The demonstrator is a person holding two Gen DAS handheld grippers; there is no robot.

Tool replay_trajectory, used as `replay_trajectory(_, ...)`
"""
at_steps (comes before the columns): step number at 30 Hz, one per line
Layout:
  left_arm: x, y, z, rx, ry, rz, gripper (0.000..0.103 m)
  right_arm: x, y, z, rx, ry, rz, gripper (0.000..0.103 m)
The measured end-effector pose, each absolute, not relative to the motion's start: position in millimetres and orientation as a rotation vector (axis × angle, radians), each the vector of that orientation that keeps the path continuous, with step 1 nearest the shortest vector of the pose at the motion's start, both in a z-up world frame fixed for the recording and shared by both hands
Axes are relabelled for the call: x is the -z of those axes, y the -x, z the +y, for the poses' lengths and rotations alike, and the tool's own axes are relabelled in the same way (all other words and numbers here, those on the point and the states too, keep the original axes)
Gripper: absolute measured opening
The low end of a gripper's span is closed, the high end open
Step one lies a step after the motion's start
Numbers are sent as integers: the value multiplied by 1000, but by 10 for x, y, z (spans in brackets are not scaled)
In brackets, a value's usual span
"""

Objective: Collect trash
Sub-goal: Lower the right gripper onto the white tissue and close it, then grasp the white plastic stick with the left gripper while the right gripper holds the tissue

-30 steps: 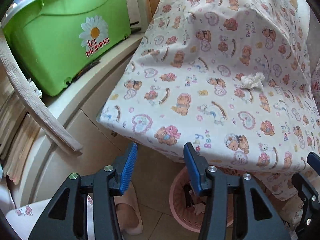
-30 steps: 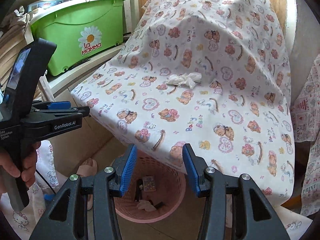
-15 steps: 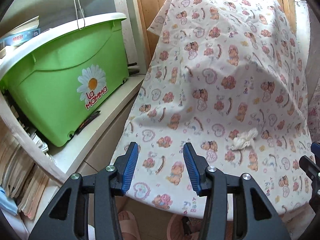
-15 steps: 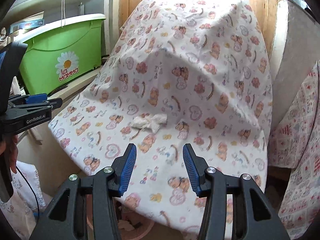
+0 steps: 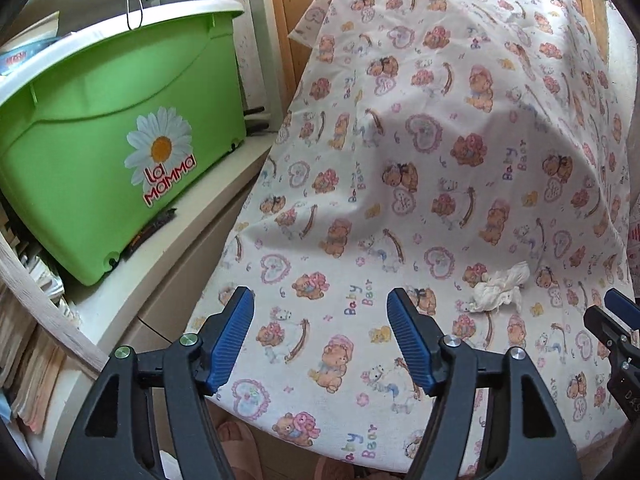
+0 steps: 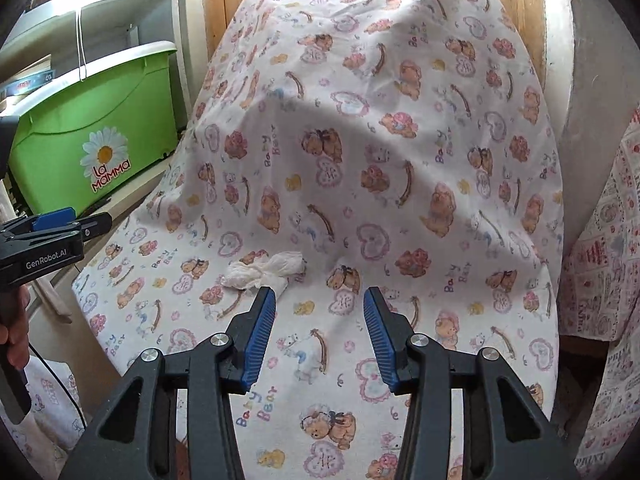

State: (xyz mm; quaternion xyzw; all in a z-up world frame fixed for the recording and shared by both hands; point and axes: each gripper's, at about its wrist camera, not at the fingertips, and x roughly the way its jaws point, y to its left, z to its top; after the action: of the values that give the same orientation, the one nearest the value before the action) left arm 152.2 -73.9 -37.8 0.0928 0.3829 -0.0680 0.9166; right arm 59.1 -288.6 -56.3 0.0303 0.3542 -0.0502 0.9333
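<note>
Two tools fill the near edge of the views, each with blue ribbed pads on black arms. The left tool (image 5: pixel 320 340) stands open with nothing between its pads; its jaws have just been opening wider, and only the printed sheet shows in the gap. The right tool (image 6: pixel 319 334) is also open and empty, its jaws having just narrowed a little. In the left wrist view the tip of the right tool shows at the right edge, and in the right wrist view the left tool appears at the left edge, gripped from below by a hand (image 6: pixel 14 334).

Just beyond the right tool lies the crumpled white tissue (image 6: pixel 266 270), resting on the sheet; the left pad's tip overlaps its lower edge in the picture, though whether they touch cannot be told. From the left wrist view the same tissue (image 5: pixel 500 290) sits off to the right of the left tool's gap, near the right tool's tip.

The sheet (image 6: pixel 400 168), printed with bears and hearts, drapes over a raised shape and rises toward a wooden panel (image 5: pixel 292 20) behind. To the left, a green tub (image 5: pixel 100 140) with a daisy sticker stands on a white shelf (image 5: pixel 200 232).
</note>
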Motion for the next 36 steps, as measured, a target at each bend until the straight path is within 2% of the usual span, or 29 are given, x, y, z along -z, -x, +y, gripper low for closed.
replay_trajectory(3, 487, -1548, -775, 140, -195, 829, 75, 704, -678, -2881, 78, -78, 770, 46)
replay_trajectory(7, 545, -1568, -815, 151, -207, 851, 76, 821, -801, -2861, 35, -111, 808, 43)
replay_trajectory(9, 550, -1578, -816, 155, -202, 855, 80, 841, -883, -2841, 7, -136, 816, 43)
replay_trajectory(13, 526, -1606, -790, 142, -198, 850, 81, 899, -1077, -2781, -17, -174, 842, 33)
replay_trajectory(25, 431, -1652, -706, 142, -160, 850, 84, 1132, -1415, -2749, 20, -251, 880, 32)
replay_trajectory(27, 440, -1648, -707, 141, -166, 854, 84, 1148, -1434, -2769, 23, -264, 885, 24)
replay_trajectory(29, 449, -1648, -700, 140, -169, 860, 84, 1157, -1448, -2770, 13, -270, 889, 7)
replay_trajectory(30, 450, -1651, -691, 139, -169, 862, 84, 1154, -1446, -2763, 10, -265, 888, 4)
replay_trajectory(36, 370, -1636, -586, 130, -147, 849, 84, 930, -1263, -2820, -9, -294, 819, 2)
